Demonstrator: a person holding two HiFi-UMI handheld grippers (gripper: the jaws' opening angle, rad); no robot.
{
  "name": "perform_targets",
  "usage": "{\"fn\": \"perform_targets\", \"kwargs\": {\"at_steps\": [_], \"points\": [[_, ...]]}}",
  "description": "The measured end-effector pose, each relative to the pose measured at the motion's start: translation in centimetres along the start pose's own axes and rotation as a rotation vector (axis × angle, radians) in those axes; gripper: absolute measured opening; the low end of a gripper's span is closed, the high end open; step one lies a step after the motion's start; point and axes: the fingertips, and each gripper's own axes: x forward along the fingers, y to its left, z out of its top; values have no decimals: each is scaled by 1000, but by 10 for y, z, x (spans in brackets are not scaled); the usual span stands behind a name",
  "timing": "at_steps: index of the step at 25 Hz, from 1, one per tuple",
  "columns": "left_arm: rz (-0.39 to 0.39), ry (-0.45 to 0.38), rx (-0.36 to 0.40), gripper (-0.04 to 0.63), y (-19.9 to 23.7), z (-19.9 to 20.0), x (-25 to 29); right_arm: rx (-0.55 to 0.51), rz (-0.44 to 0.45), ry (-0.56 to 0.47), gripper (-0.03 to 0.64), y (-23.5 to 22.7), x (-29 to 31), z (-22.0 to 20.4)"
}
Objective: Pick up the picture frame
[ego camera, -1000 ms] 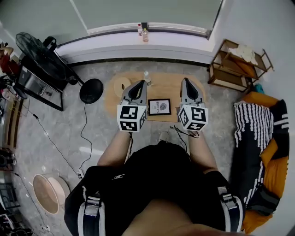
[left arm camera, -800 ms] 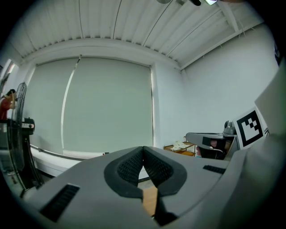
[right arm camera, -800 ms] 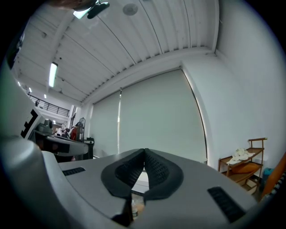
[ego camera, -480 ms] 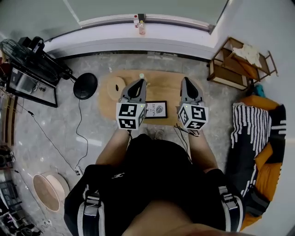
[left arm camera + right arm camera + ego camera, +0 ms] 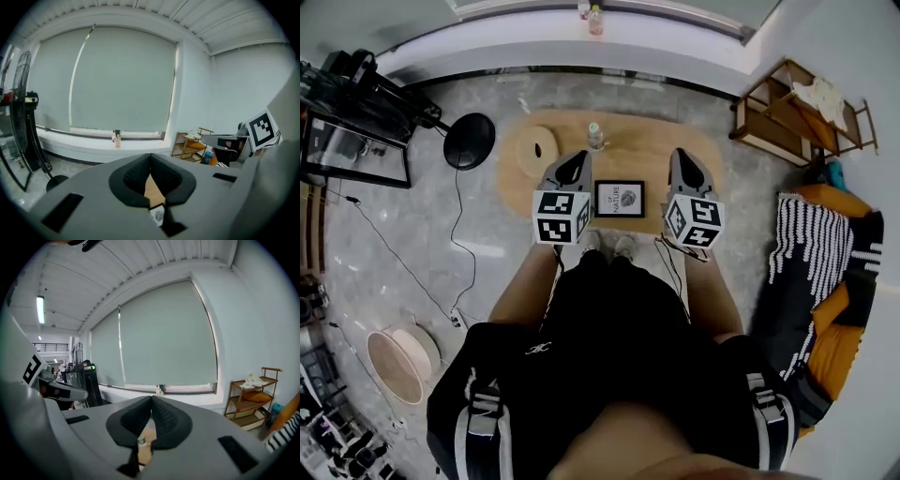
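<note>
Desk (image 5: 647, 150) of pale wood carries the picture frame (image 5: 620, 199), lying flat near its front edge, between the two claws and touching neither. The left claw (image 5: 578, 161) hangs at the frame's left with jaws pressed together on nothing; the right claw (image 5: 682, 157) at its right is likewise closed and empty. A small bottle (image 5: 594, 137) stands beyond the frame.

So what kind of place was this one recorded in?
Likely a living-room-style space: a low wooden table holding a picture frame, a wooden shelf in the corner, a wide blind-covered window.
</note>
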Motion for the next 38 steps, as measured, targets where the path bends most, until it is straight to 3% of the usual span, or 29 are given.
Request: {"fn": "perform_targets", "kwargs": {"at_steps": [3, 5, 6, 9, 13, 22, 30, 38], "points": [[17, 80, -27, 21, 12, -33, 10, 20, 25, 105, 18, 1, 12, -39], [23, 133, -45, 25, 20, -51, 22, 49, 54, 171, 120, 0, 25, -63], [22, 166, -60, 41, 22, -63, 27, 63, 60, 210, 132, -1, 28, -77], [2, 292, -110, 129, 21, -112, 35, 76, 40, 333, 133, -9, 30, -126], [-18, 428, -140, 146, 27, -171, 53, 92, 19, 462, 133, -21, 39, -182], [-37, 634, -204, 146, 32, -285, 99, 158, 8, 663, 130, -42, 60, -300], [1, 770, -298, 146, 37, -398, 142, 179, 33, 807, 124, -44, 85, -408], [37, 790, -367, 146, 56, -465, 170, 161, 21, 886, 123, -46, 106, -483]]}}
